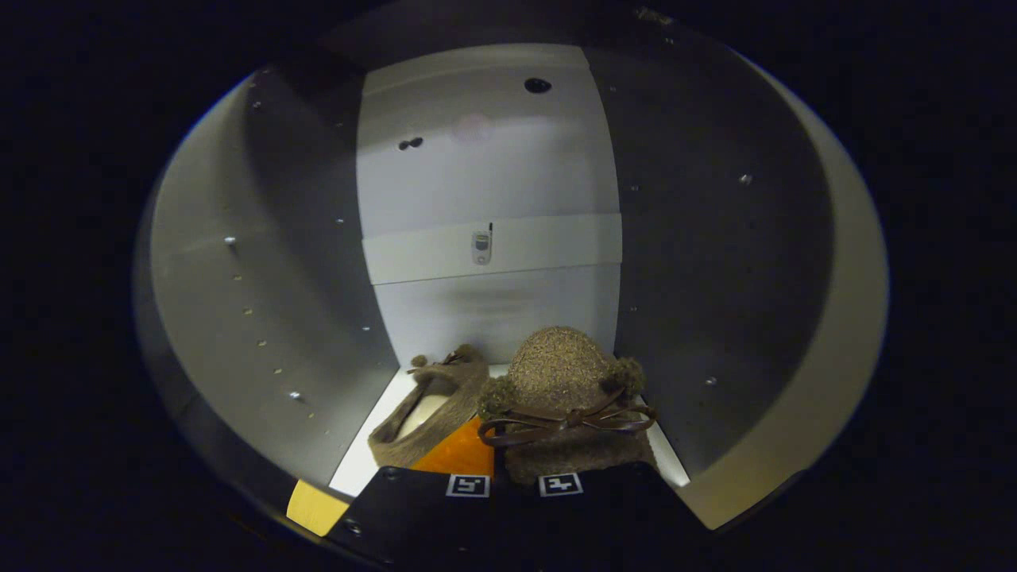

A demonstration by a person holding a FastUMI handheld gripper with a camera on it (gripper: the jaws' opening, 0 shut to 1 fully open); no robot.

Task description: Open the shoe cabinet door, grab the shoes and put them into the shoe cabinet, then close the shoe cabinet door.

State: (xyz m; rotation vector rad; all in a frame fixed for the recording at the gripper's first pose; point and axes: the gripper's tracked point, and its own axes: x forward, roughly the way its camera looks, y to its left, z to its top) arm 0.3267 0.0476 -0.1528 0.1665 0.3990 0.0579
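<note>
I am looking into the shoe cabinet [493,183], whose white floor [356,469] lies just ahead. A brown fuzzy shoe with a bow and two pompoms [566,381] stands on that floor, toe towards the back wall. My gripper [496,453] is narrowed on the shoe's near left edge; one finger [459,451] shows outside it, the other is hidden by the shoe. A second brown shoe [429,409] lies tipped on its side to the left of the finger, its pale insole showing.
The cabinet's side walls [278,302] [715,278] stand close on both sides and carry rows of shelf-pin holes. A cross rail with a small fitting [481,246] runs along the back wall. A wooden front edge [314,507] shows at the lower left.
</note>
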